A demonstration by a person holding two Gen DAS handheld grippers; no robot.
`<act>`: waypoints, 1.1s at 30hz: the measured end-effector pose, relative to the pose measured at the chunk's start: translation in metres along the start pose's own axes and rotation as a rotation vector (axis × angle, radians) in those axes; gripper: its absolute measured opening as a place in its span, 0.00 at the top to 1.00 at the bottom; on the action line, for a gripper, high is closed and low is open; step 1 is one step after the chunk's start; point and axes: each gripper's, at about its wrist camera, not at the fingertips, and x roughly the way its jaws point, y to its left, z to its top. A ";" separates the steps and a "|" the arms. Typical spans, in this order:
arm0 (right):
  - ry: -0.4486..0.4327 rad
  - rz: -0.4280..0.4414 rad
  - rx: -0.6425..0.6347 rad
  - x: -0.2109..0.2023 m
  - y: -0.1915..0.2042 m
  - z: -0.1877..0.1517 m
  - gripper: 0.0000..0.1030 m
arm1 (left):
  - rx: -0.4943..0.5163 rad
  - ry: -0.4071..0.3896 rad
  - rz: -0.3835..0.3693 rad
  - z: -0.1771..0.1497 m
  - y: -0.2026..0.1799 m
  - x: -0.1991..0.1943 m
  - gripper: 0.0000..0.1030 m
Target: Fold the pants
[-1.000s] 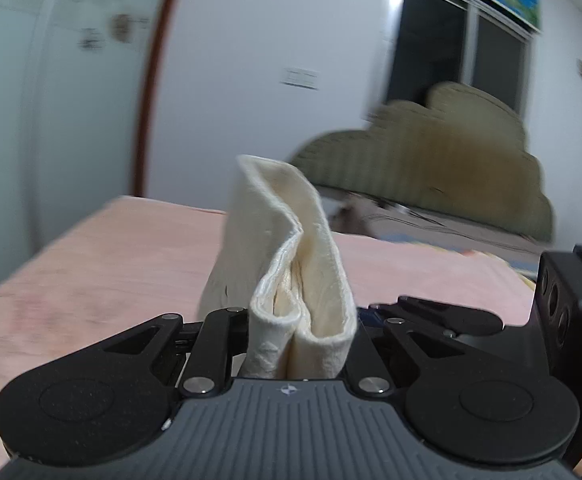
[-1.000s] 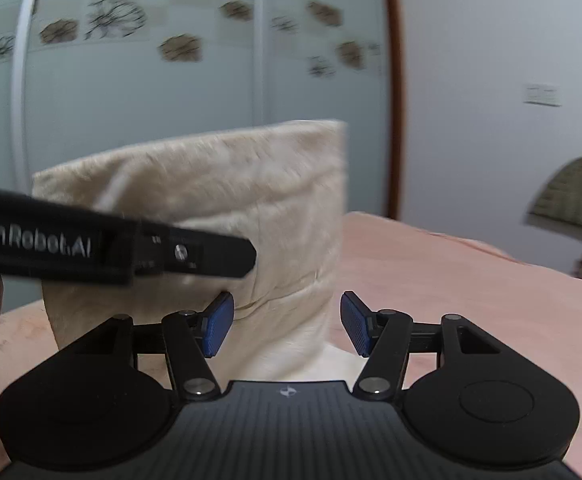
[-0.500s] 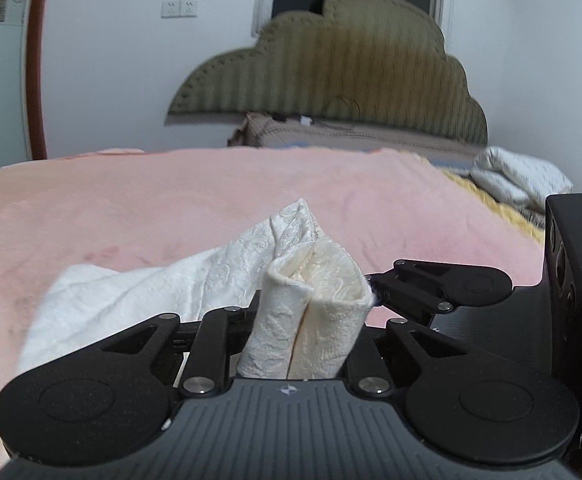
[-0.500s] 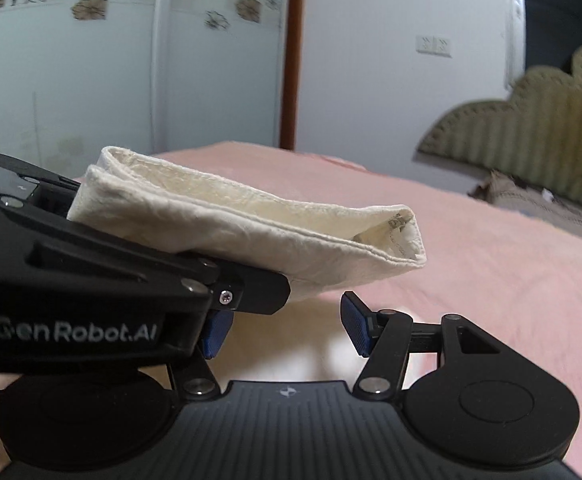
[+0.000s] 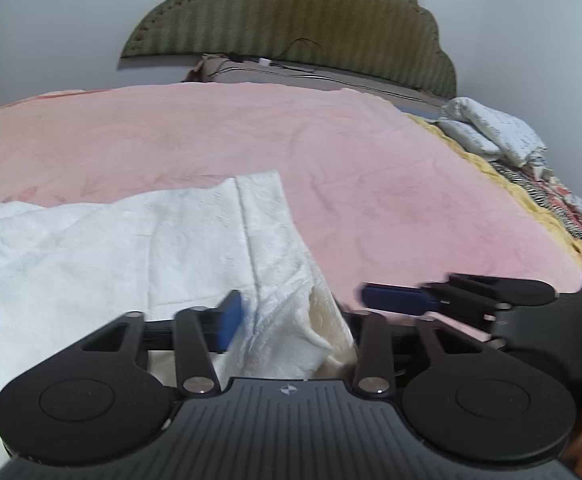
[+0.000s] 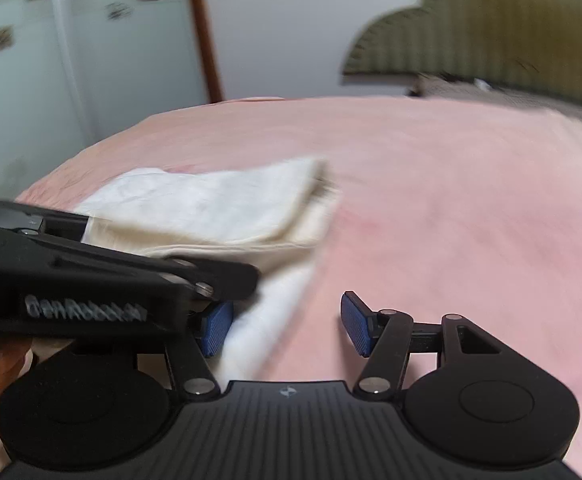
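Note:
The white pants [image 5: 111, 248] lie folded on the pink bedspread [image 5: 331, 152], spread to the left in the left wrist view. My left gripper [image 5: 291, 316] is open, its blue pads apart, with a bunched edge of the pants lying loose between the jaws. In the right wrist view the pants [image 6: 219, 208] lie as a layered stack on the bedspread [image 6: 451, 200]. My right gripper [image 6: 287, 328] is open and empty, just right of the pants' edge. The left gripper's black body [image 6: 91, 280] crosses that view at the left.
A padded olive headboard [image 5: 291, 20] stands at the far end of the bed. Folded white bedding [image 5: 491, 132] and a yellow and striped blanket [image 5: 531, 184] lie along the right edge. A wardrobe with flower prints [image 6: 51, 40] stands at the left.
My left gripper has lowered the pants onto the bed and opened, letting the fabric go. The fold now lies flat. My right gripper stayed open.

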 end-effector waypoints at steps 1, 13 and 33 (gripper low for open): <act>-0.005 -0.037 0.026 -0.010 -0.007 -0.004 0.43 | 0.013 0.003 -0.024 0.000 0.000 -0.005 0.43; -0.119 0.091 -0.094 -0.011 0.054 0.036 0.43 | -0.074 -0.039 0.244 0.016 0.123 -0.070 0.23; -0.016 -0.005 0.093 0.004 0.041 0.011 0.32 | -0.133 -0.005 0.258 -0.017 0.186 -0.090 0.17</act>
